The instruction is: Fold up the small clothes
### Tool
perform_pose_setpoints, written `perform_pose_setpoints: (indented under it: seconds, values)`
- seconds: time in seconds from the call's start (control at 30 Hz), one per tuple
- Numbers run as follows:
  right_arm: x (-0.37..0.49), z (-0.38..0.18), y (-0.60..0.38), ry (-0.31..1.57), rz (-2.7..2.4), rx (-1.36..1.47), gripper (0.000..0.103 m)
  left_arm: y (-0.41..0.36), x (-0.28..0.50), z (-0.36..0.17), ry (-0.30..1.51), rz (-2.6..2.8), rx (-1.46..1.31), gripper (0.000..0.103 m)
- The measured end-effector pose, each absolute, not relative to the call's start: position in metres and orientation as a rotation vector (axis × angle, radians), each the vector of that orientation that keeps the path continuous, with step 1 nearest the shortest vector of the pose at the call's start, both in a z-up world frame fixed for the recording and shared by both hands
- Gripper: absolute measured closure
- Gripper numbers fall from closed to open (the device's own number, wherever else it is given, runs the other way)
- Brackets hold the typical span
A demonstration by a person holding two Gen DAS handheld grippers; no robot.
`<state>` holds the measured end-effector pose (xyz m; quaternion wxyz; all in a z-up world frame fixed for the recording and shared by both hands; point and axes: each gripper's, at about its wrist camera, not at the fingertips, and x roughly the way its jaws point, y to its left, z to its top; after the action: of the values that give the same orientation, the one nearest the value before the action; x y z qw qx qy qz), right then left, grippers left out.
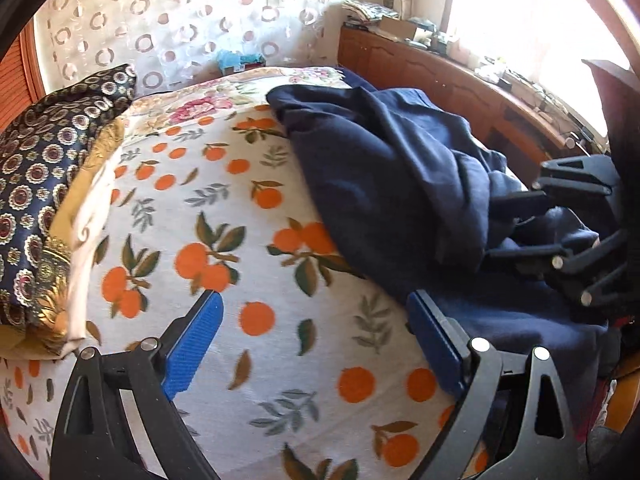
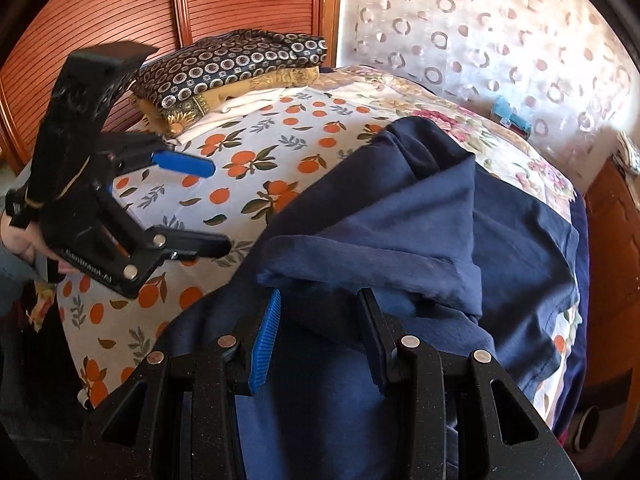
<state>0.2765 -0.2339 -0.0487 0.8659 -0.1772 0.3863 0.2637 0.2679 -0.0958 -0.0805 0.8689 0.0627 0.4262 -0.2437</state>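
Now the right gripper [image 2: 316, 332] has its fingers spread around a fold of the navy garment [image 2: 400, 220], while the left gripper [image 1: 316, 336] hangs released over the bed [image 1: 224, 200].

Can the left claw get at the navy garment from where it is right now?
Probably yes. The left claw hangs open over the orange-print sheet, and the navy garment lies right beside its right finger with nothing between them. The right claw sits over the garment's other side.
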Motion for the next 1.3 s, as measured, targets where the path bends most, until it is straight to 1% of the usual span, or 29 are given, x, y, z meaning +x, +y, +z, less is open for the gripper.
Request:
perform_pose_setpoints:
  seconds: [0.1, 0.2, 0.3, 0.33, 0.37, 0.47, 0.63, 0.77, 0.83, 0.97, 1.07, 1.13, 1.23, 1.27, 1.3]
  values:
    - [0.275, -0.056, -0.225, 0.802, 0.532, -0.451, 0.062, -0.093, 0.271, -0.083, 0.893, -0.508, 0.116, 0.009]
    - [0.279, -0.071, -0.216, 0.841, 0.498, -0.54, 0.062, -0.092, 0.273, -0.086, 0.903, -0.505, 0.104, 0.009]
    - [0.286, -0.07, -0.215, 0.867, 0.501, -0.533, 0.064, -0.093, 0.272, -0.089, 0.909, -0.507, 0.106, 0.009]
    - [0.288, -0.066, -0.217, 0.872, 0.498, -0.525, 0.072, -0.094, 0.27, -0.089, 0.908, -0.508, 0.108, 0.009]
    - [0.291, -0.061, -0.22, 0.879, 0.491, -0.513, 0.094, -0.095, 0.27, -0.088, 0.907, -0.511, 0.112, 0.009]
    - [0.299, -0.039, -0.236, 0.858, 0.507, -0.463, 0.099, -0.101, 0.268, -0.085, 0.897, -0.524, 0.124, 0.009]
    - [0.312, -0.003, -0.265, 0.776, 0.411, -0.462, 0.101, -0.11, 0.274, -0.076, 0.875, -0.534, 0.141, 0.009]
    - [0.329, 0.012, -0.29, 0.736, 0.32, -0.461, 0.102, -0.116, 0.283, -0.072, 0.866, -0.537, 0.146, 0.009]
    - [0.345, 0.013, -0.304, 0.737, 0.255, -0.463, 0.102, -0.12, 0.288, -0.07, 0.862, -0.538, 0.149, 0.009]
    - [0.374, -0.004, -0.34, 0.805, 0.15, -0.397, 0.101, -0.125, 0.296, -0.067, 0.854, -0.548, 0.15, 0.009]
    - [0.384, -0.014, -0.366, 0.842, 0.105, -0.296, 0.101, -0.13, 0.308, -0.064, 0.847, -0.547, 0.15, 0.009]
    - [0.383, -0.014, -0.378, 0.828, 0.08, -0.249, 0.098, -0.135, 0.321, -0.061, 0.843, -0.537, 0.157, 0.009]
    - [0.379, -0.006, -0.386, 0.779, 0.13, -0.148, 0.085, -0.144, 0.345, -0.055, 0.83, -0.537, 0.172, 0.009]
    - [0.378, -0.005, -0.386, 0.767, 0.162, -0.116, 0.073, -0.147, 0.352, -0.053, 0.822, -0.54, 0.178, 0.009]
    - [0.378, -0.002, -0.386, 0.76, 0.193, -0.093, 0.058, -0.151, 0.36, -0.051, 0.814, -0.543, 0.187, 0.009]
